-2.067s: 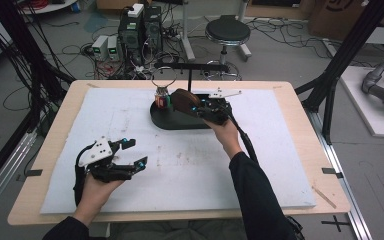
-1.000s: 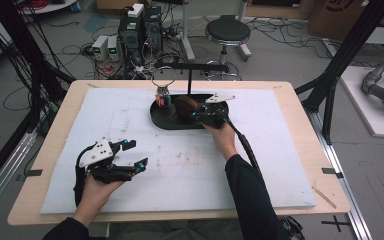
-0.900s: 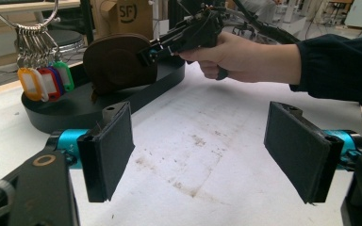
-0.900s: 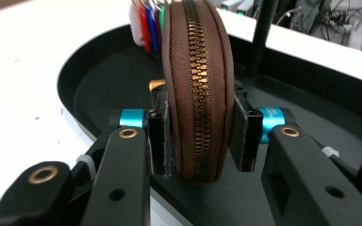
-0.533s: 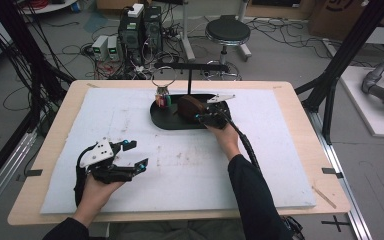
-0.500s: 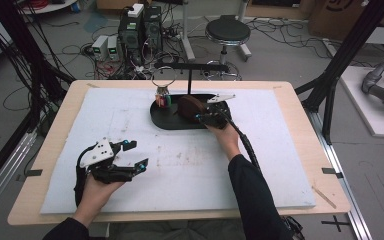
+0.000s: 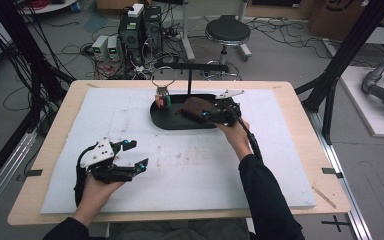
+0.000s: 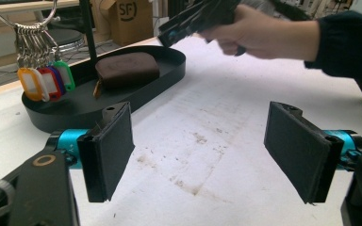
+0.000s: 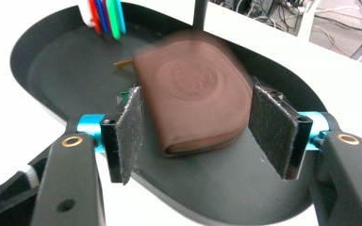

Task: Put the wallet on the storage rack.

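A brown zipped pouch (image 7: 195, 107) (image 9: 193, 94) (image 8: 127, 69) lies flat in the black oval tray (image 7: 170, 121) (image 9: 52, 61) at the table's far middle. My right gripper (image 7: 208, 116) (image 9: 200, 134) is open, its two pads standing on either side of the pouch's near end; the left pad is close against the edge and the right one stands apart. A key ring with coloured tags (image 7: 162, 99) (image 8: 42, 82) hangs at the tray's left end. My left gripper (image 7: 136, 153) (image 8: 207, 155) rests open near the front left, with nothing between its pads.
A black post with a crossbar (image 7: 189, 80) rises from the tray's back. A white mat (image 7: 190, 165) covers the wooden table (image 7: 300, 100). Computers, cables and a stool (image 7: 227, 31) stand on the floor beyond the far edge.
The right gripper has brought the pouch down and slightly left into the tray, and its jaws now stand apart around it. The left gripper has not moved.
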The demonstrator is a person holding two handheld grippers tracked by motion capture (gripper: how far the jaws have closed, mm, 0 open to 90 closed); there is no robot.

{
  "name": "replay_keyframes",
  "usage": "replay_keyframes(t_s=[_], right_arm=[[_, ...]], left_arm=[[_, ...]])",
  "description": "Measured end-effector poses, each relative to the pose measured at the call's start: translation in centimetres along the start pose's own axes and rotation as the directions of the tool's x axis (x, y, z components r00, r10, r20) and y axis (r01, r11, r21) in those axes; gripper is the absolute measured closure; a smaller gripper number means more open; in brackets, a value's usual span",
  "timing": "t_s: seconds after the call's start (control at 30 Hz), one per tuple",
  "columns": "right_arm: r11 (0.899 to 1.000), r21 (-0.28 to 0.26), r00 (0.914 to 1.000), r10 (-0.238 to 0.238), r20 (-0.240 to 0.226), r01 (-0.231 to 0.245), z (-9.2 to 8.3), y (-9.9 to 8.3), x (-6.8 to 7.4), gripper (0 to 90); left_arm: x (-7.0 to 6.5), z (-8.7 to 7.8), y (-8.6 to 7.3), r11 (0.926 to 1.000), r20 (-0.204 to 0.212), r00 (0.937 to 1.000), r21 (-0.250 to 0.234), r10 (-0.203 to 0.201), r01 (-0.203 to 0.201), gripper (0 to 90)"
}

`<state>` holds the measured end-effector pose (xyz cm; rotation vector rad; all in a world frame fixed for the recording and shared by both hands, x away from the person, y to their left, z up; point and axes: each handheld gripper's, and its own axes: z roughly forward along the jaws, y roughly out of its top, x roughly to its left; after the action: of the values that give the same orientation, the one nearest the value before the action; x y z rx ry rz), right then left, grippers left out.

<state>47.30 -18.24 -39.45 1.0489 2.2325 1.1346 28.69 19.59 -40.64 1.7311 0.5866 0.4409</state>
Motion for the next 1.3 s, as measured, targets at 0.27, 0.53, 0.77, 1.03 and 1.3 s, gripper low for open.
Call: replay_keyframes(t_s=[0.27,0.53,0.77,1.03,1.3], right_arm=[[0.997,-0.080,0.9990,-0.021,-0.040,0.017,-5.0,-0.6,-0.2,35.1],[0.989,-0.146,0.9960,0.013,-0.088,-0.026,-9.5,-3.3,-0.5,30.2],[0.979,-0.193,0.9925,0.040,-0.115,-0.062,-12.5,-6.3,-0.8,25.1],[0.973,-0.222,0.9920,0.040,-0.119,-0.066,-13.8,-8.8,-0.8,21.6],[0.976,-0.199,0.9911,0.061,-0.119,-0.084,-13.7,-10.4,-1.6,21.0]], left_arm=[[0.3,0.1,0.0,1.0000,-0.012,0.9999,0.004,0.002,-0.002,24.4],[1.1,-0.3,-0.1,0.9999,-0.048,0.9989,0.017,0.002,-0.001,23.9],[2.1,-1.1,-0.4,0.9996,-0.101,0.9948,0.025,-0.013,0.016,23.4],[2.8,-1.8,-0.8,0.9991,-0.157,0.9875,0.039,-0.007,0.013,23.4],[3.1,-2.5,-1.0,0.9990,-0.189,0.9819,0.041,-0.013,0.021,23.4]])
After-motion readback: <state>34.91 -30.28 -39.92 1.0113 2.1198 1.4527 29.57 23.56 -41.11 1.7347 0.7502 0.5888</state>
